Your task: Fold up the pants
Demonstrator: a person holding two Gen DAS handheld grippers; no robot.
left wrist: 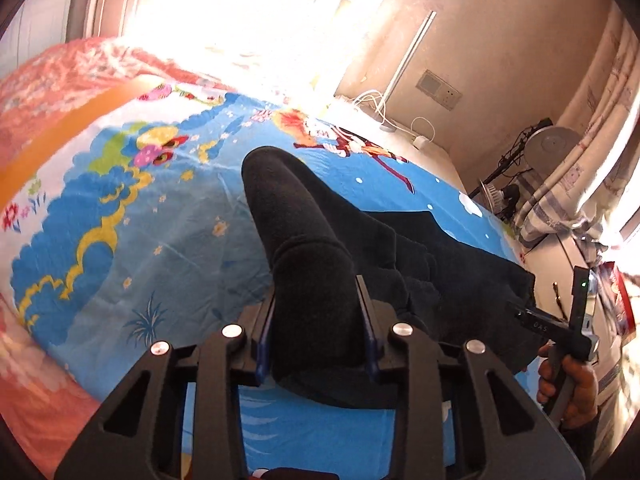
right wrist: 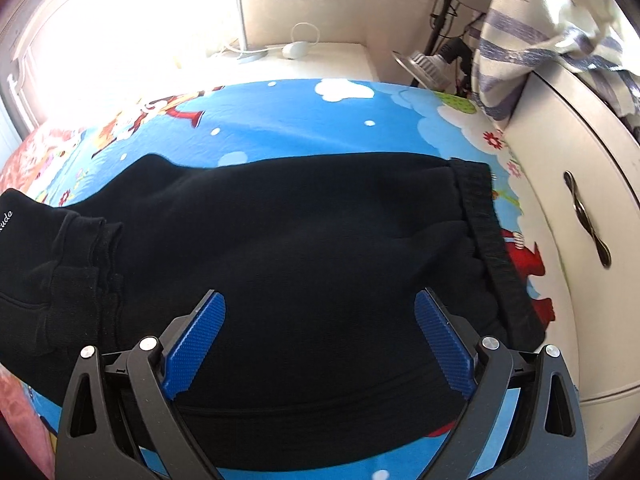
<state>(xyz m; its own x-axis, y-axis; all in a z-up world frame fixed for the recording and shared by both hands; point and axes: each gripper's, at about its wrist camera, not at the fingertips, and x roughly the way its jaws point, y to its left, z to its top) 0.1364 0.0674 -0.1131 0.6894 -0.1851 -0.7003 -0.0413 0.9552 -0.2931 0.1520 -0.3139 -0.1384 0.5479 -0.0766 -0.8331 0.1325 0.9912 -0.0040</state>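
Observation:
Black fleece pants (right wrist: 300, 232) lie on a bed with a blue cartoon sheet (right wrist: 304, 120). Their ribbed waistband (right wrist: 486, 236) is at the right. My left gripper (left wrist: 318, 296) is shut on a thick roll of the leg fabric (left wrist: 304, 248), which rises lifted between its fingers. The cuffs (right wrist: 76, 248) are bunched at the left in the right wrist view. My right gripper (right wrist: 320, 320) is open, its blue pads (right wrist: 198, 336) spread wide just above the pants' middle, holding nothing. It also shows in the left wrist view (left wrist: 560, 328), held by a hand at the far right.
A white drawer cabinet (right wrist: 568, 240) with a metal handle stands tight against the bed's right side. A striped cloth (right wrist: 516, 52) hangs over it. A nightstand (right wrist: 304, 60) with cables and a lamp is behind the bed. A pink quilt (left wrist: 44, 80) lies at the left.

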